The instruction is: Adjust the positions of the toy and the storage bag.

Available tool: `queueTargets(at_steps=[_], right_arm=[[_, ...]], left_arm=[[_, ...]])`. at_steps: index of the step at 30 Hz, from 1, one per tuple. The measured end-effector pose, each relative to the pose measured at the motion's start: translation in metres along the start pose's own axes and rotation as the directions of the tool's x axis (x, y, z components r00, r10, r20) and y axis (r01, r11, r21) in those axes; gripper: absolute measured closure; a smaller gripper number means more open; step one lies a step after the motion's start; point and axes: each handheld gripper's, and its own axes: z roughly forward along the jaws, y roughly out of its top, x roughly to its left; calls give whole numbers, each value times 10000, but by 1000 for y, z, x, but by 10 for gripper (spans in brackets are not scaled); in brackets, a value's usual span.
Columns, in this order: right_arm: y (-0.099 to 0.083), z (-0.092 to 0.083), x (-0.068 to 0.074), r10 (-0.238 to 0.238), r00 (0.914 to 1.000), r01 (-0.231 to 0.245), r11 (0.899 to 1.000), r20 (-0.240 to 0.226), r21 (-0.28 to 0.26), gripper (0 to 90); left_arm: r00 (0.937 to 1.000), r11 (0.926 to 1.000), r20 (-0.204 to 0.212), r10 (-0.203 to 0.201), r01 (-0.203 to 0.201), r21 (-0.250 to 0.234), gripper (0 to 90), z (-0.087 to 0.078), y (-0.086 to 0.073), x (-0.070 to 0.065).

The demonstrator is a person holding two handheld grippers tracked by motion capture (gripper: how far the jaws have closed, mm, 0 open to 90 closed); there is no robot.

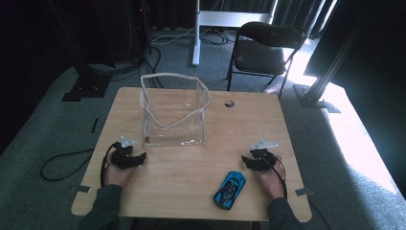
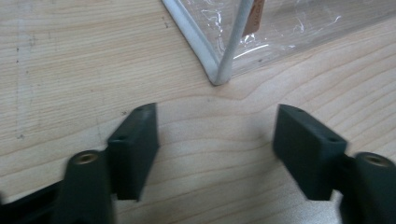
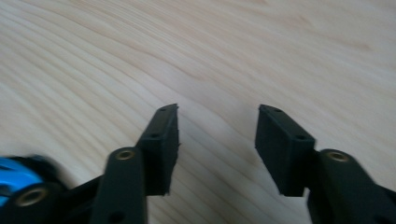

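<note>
A clear plastic bag (image 1: pixel 174 112) with white trim stands open-topped on the wooden table (image 1: pixel 239 124), left of centre. Its lower corner (image 2: pixel 280 28) lies just ahead of my left gripper (image 2: pixel 215 140) in the left gripper view. That left gripper (image 1: pixel 138 158) rests near the table's front left, open with only bare wood between its jaws. A blue toy car (image 1: pixel 230 189) sits near the front edge, and its blue body (image 3: pixel 11 175) shows blurred at the lower left of the right gripper view. My right gripper (image 1: pixel 246 160), just right of the car, is open over bare wood (image 3: pixel 217 140).
A black folding chair (image 1: pixel 265 48) stands behind the table. A small round hole (image 1: pixel 229 103) sits in the tabletop at the back. A cable (image 1: pixel 62 165) loops on the carpet to the left. A white post (image 1: pixel 196 33) rises at the back.
</note>
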Motion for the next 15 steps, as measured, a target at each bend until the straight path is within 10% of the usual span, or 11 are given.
queueTargets(at_steps=[15], right_arm=[[60,11,29,-833,9844,667,9918,-1550,-1089,682]], left_arm=[[9998,9990,-1,178,-178,-415,509,-1,12,-1]])
